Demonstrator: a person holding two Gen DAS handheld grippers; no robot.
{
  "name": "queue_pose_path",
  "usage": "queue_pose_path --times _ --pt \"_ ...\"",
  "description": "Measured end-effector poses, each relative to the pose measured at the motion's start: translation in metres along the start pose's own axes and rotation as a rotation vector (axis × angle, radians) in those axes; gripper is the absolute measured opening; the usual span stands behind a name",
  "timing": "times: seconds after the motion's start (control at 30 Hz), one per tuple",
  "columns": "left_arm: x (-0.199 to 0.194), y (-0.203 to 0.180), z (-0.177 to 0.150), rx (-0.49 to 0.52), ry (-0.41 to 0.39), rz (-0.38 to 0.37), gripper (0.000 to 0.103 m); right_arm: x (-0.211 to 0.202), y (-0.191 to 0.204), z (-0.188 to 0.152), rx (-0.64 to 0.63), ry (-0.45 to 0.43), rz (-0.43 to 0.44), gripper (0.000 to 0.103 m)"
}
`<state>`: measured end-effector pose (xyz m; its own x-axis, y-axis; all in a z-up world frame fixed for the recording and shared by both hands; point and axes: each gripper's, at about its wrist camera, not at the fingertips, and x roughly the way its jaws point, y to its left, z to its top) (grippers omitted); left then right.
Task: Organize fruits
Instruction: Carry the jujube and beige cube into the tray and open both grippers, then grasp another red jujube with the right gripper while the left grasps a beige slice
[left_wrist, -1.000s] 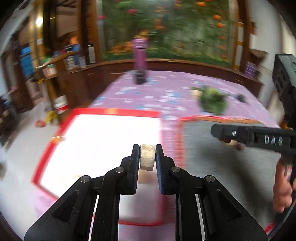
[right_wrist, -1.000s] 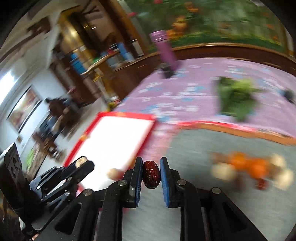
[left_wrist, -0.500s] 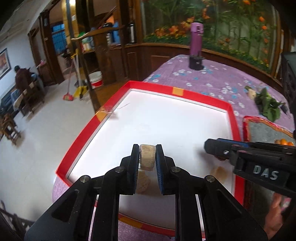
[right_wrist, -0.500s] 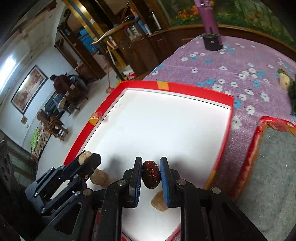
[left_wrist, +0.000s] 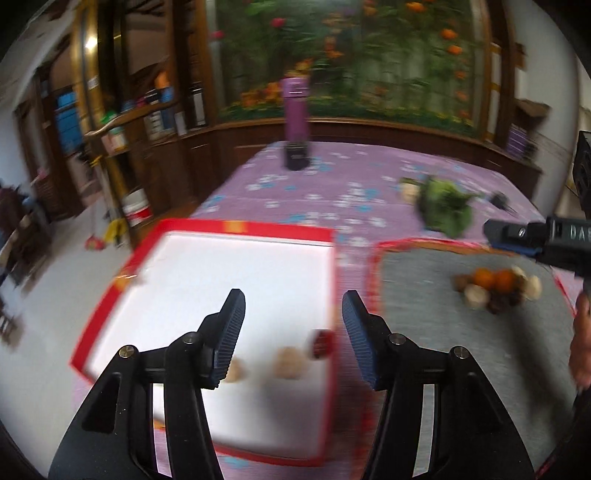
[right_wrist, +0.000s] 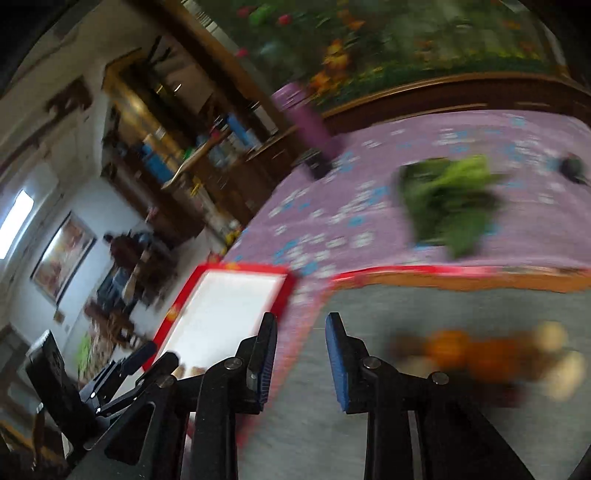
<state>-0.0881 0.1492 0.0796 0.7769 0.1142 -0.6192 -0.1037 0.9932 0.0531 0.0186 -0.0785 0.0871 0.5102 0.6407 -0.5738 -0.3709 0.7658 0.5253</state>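
My left gripper (left_wrist: 293, 306) is open and empty above the near part of the white tray with a red rim (left_wrist: 236, 226). In the tray lie two pale round fruits (left_wrist: 290, 363) and a dark red date (left_wrist: 322, 343). My right gripper (right_wrist: 301, 325) is open and empty over the grey mat (right_wrist: 424, 424); it also shows in the left wrist view (left_wrist: 517, 236). A blurred pile of oranges, pale fruits and dark dates (left_wrist: 496, 288) lies on the grey mat (left_wrist: 424, 288), and shows in the right wrist view (right_wrist: 491, 358).
A purple flowered cloth (left_wrist: 332, 184) covers the table. A purple bottle (left_wrist: 295, 110) stands at the far edge. A green leafy bunch (left_wrist: 445, 206) lies behind the mat. The floor drops off to the left of the tray.
Both grippers have opened and let go: the pale fruit and the red date now lie in the white tray. Both have pulled back, the right one to over the grey mat.
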Motion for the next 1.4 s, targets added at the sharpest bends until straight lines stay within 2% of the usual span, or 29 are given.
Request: queue_pose_path --times 0.07,0.17,0.27,0.37,0.47,0.53,0.7,0.87,1.27,1.33,1.4 --pt "0.003 -0.024 0.000 0.041 0.011 -0.039 0.055 -0.026 -0.035 -0.002 0.053 -0.006 -0.023 0.026" --pt "0.010 -0.058 -0.002 0.095 0.045 -0.108 0.055 -0.045 -0.068 -0.012 0.092 0.039 -0.045 0.026" --pt "0.018 -0.091 -0.004 0.154 0.082 -0.172 0.055 -0.045 -0.091 -0.023 0.146 0.093 -0.057 0.026" --pt "0.025 -0.110 -0.005 0.186 0.113 -0.204 0.055 -0.032 -0.108 -0.028 0.195 0.126 -0.073 0.027" --pt "0.033 -0.121 -0.002 0.189 0.148 -0.220 0.055 -0.021 -0.112 -0.028 0.201 0.125 -0.088 0.026" --pt "0.039 -0.126 0.001 0.194 0.164 -0.223 0.055 -0.020 -0.104 -0.026 0.157 0.111 -0.140 0.027" --pt "0.047 -0.140 0.002 0.230 0.191 -0.239 0.055 -0.015 -0.103 -0.025 0.082 0.098 -0.203 0.027" --pt "0.063 -0.154 0.002 0.252 0.216 -0.242 0.055 -0.009 -0.123 -0.029 0.152 0.138 -0.155 0.026" --pt "0.097 -0.182 0.008 0.246 0.264 -0.300 0.054 -0.004 -0.103 -0.035 -0.006 0.126 -0.228 0.026" --pt "0.102 -0.187 0.007 0.259 0.273 -0.312 0.054 -0.003 -0.102 -0.035 -0.016 0.127 -0.244 0.019" --pt "0.104 -0.187 0.005 0.255 0.256 -0.325 0.054 -0.002 -0.103 -0.036 -0.021 0.127 -0.254 0.018"
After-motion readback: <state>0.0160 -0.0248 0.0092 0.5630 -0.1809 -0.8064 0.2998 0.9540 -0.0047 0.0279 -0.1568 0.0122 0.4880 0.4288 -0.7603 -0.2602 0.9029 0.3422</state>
